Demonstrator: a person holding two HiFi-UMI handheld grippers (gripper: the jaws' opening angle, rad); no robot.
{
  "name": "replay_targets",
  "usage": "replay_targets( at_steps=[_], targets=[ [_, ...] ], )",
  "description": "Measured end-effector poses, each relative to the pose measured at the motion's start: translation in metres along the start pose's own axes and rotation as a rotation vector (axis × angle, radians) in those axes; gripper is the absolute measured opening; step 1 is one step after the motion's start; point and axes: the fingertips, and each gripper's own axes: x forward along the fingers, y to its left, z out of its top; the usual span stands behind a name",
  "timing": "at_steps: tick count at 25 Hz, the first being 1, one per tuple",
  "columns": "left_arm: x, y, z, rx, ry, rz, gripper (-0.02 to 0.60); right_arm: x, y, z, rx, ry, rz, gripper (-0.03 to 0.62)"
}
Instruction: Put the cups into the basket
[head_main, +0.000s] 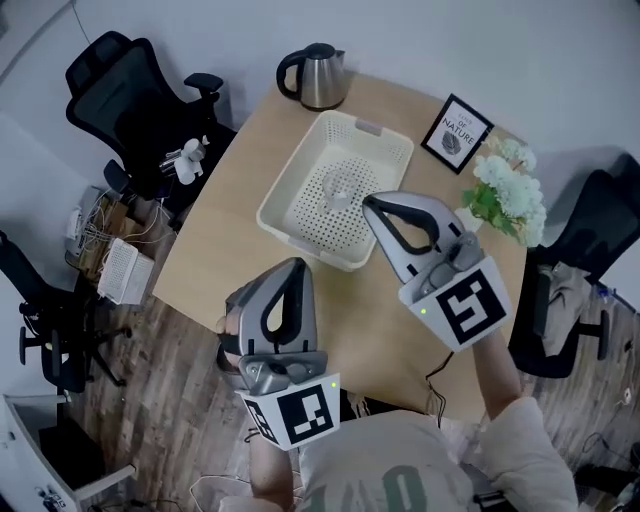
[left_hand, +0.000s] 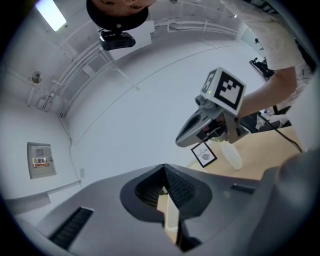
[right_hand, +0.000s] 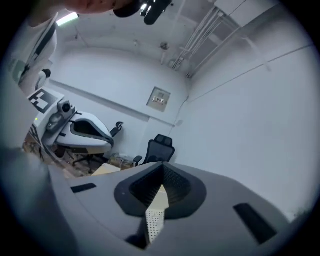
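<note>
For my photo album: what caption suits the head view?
A clear cup sits in the basket; left tongs and right tongs hover shut over the table.

Basket (head_main: 291, 170) corner behind right gripper (head_main: 369, 205)

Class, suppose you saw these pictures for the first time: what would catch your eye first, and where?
The left gripper and right gripper loom largest, low in the head view, both shut and empty above the wooden table. Behind them sits a cream basket with a clear cup inside, a steel kettle beyond it and white flowers to its right.
</note>
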Motion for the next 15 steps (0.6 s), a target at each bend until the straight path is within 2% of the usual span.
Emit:
replay_targets(
  at_steps=[4,8,15],
  targets=[
    [-0.015,-0.006,0.027,0.008,-0.011,-0.001,0.008,-0.054,0.008,0.01,0.13,-0.052,-0.106,-0.002],
    [-0.027,-0.02,0.046,0.003,-0.055,0.0,0.008,-0.092,0.02,0.011,0.112,-0.082,-0.185,-0.002],
    [-0.038,-0.045,0.06,0.056,-0.093,-0.017,0.008,-0.112,0.059,-0.012,0.171,-0.08,-0.166,-0.002]
  ],
)
